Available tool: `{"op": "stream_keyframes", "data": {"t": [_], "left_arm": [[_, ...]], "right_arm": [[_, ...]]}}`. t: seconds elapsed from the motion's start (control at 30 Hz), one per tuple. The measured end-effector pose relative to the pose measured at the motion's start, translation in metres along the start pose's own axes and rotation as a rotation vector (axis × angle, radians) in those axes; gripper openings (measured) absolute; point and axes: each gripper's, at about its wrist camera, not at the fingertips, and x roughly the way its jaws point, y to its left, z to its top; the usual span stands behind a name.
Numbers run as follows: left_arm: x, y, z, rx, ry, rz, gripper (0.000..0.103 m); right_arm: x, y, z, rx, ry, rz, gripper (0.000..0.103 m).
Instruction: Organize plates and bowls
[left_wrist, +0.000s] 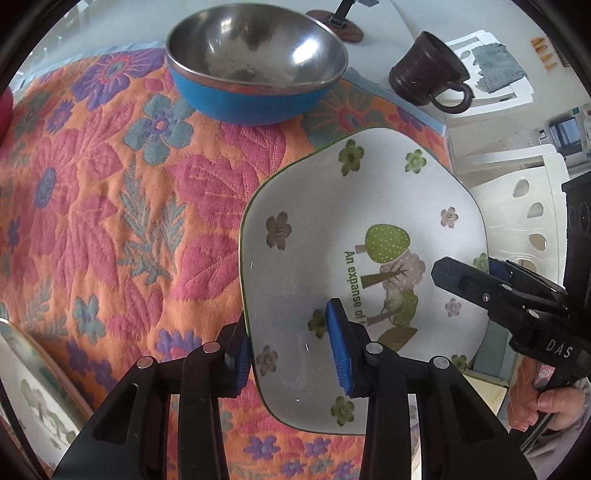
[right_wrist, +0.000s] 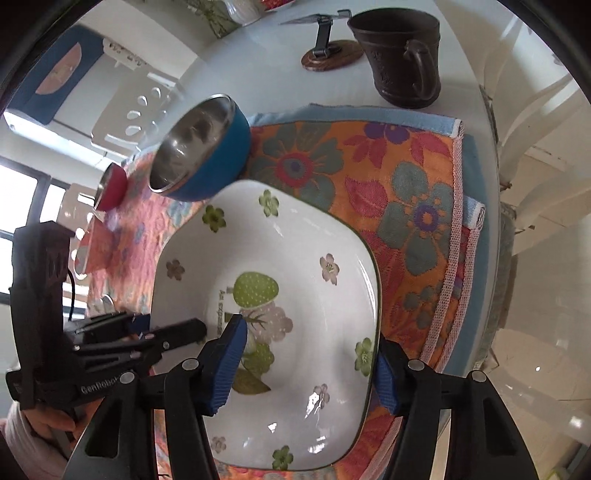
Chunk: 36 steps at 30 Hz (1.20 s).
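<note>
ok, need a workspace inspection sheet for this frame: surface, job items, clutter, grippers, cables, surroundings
Surface: white table with a floral cloth over it.
Job's things: white floral plate on the cloth; blue bowl beyond it; red bowl further along; edge of another plate at one side.
Clutter: brown mug; small stand on a wooden disc.
Grippers: left gripper and right gripper each straddle an opposite rim of the floral plate, one finger inside, one outside.
Cables: black cable by the left gripper's handle.
Surroundings: white chairs, window.
</note>
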Motion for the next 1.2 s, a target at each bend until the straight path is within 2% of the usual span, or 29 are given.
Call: {"op": "stream_keyframes", "data": {"t": [0.27,0.43,0.7,1.2], "left_arm": [[-0.044,0.022,-0.015,0.002,-0.049,-0.029,0.033],[-0.067,0.053,-0.022,-0.003,-0.085,-0.042,0.033],[-0.099,0.107,-0.031,-0.031,-0.118,-0.059,0.033],[-0.146,0.212,-0.059,-0.043,-0.151,-0.064,0.033]], "right_arm": [[-0.020,0.025,-0.005,-0.016,-0.029,0.010,0.061],[-0.029,0.054,-0.006,-0.036,-0.048,0.008,0.061],[-0.027,0.117,-0.015,-0.057,-0.061,0.006,0.061],[0.006,0.244,-0.041,-0.059,-0.075,0.023,0.061]]}}
